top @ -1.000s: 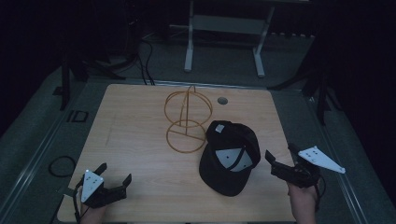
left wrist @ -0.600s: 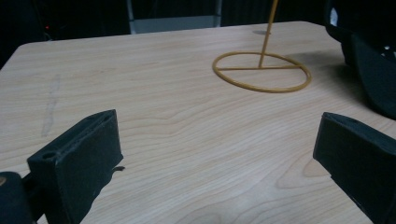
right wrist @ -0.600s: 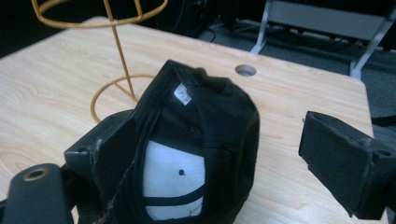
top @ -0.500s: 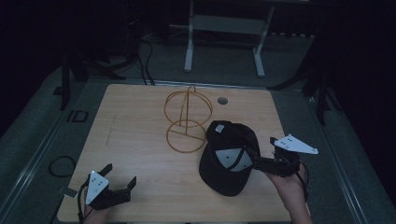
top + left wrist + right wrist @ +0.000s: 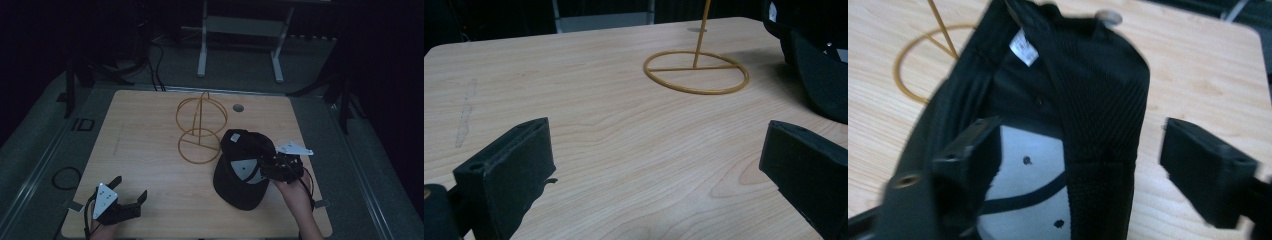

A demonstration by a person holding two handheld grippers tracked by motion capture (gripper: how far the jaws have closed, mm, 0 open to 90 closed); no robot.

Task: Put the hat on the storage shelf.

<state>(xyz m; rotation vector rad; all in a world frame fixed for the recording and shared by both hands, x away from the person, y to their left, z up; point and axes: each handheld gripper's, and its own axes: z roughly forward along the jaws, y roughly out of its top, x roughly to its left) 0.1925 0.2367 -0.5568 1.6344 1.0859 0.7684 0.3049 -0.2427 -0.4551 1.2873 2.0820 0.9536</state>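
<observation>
Black cap [image 5: 243, 167] lies upside down just right of the wire stand [image 5: 201, 127], brim toward the person. The right gripper [image 5: 1073, 170] straddles its back strap, jaws spread, not yet clenched. The left gripper [image 5: 131, 201] sits released, well left of the cap.

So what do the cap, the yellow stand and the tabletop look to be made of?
Cap: black fabric with a mesh-like ribbed weave, pale lining panel and sewn label inside. Stand: thin yellow wire bent into hoops, probably painted or coated metal. Tabletop: pale wood-grain surface, smooth and matte; whether solid wood or laminate can't be told.
</observation>
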